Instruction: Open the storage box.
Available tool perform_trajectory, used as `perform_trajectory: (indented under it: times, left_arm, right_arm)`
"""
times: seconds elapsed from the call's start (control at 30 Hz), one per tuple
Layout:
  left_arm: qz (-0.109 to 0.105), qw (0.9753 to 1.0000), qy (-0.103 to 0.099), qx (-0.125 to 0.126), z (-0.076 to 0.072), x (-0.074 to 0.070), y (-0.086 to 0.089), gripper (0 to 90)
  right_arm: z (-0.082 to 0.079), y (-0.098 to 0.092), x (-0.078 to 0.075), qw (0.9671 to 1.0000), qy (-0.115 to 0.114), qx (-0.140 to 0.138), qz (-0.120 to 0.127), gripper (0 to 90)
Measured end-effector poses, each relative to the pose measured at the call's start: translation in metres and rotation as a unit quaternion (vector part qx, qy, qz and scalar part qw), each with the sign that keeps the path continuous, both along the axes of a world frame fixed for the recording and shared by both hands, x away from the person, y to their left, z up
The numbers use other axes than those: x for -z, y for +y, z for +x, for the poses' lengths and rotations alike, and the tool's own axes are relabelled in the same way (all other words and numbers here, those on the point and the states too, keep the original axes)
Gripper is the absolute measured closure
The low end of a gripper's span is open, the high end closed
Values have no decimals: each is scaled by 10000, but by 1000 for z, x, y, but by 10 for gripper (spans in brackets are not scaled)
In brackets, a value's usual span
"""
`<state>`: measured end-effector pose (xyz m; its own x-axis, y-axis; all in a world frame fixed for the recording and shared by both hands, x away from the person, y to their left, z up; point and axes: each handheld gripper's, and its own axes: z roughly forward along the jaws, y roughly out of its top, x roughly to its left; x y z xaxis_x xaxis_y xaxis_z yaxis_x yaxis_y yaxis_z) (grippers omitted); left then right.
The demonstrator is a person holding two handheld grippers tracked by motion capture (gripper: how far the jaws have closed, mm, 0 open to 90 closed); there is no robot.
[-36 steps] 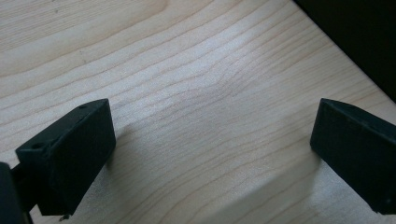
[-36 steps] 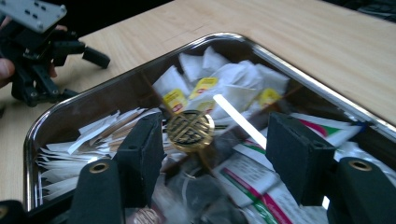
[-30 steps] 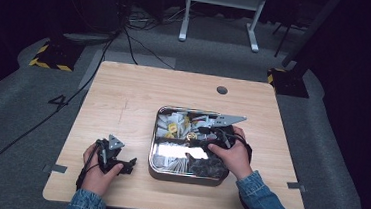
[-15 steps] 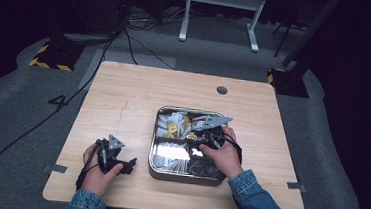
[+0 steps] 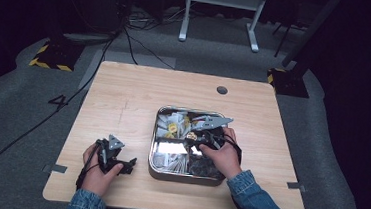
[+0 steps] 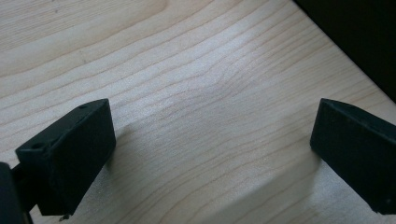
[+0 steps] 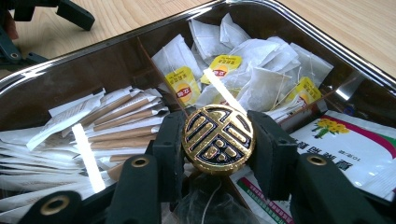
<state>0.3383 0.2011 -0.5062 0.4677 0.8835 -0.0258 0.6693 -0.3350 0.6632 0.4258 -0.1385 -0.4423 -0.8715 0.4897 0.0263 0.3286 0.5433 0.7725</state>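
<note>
The right gripper (image 7: 218,140) has been shifting left over the tin (image 5: 154,168), clamping a gold disc (image 7: 218,139); the left gripper (image 6: 210,154) is resting with jaws apart on the table (image 6: 196,70)

gold-and-black patterned disc (image 7: 218,139), yellow-tagged tea bags (image 7: 261,84).

A pale wooden table (image 5: 123,104) carries everything, its grain bare between the widely parted jaws of the left gripper (image 5: 118,163), which rests on the boards near the front edge. Just to the right of that gripper stands a square metal tin (image 5: 154,168), its near wall close to the table's front edge, and the right gripper (image 5: 197,139) hangs over its inside. Well beyond both grippers, towards the far edge, a small round dark hole (image 5: 221,90) sits in the tabletop.
</note>
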Motion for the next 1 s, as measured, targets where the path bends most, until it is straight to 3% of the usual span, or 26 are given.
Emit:
perform_trajectory:
  times: [0.53, 1.0]
  left_arm:
    - [23, 10000, 0, 16, 1, 0, 0, 2]
    - [9, 10000, 17, 47, 2, 0, 0, 1]
  right_arm:
    - [-5, -9, -19, 9996, -144, -10, 249, 589]
    - [-10, -32, -41, 9981, -295, 74, 532, 589]
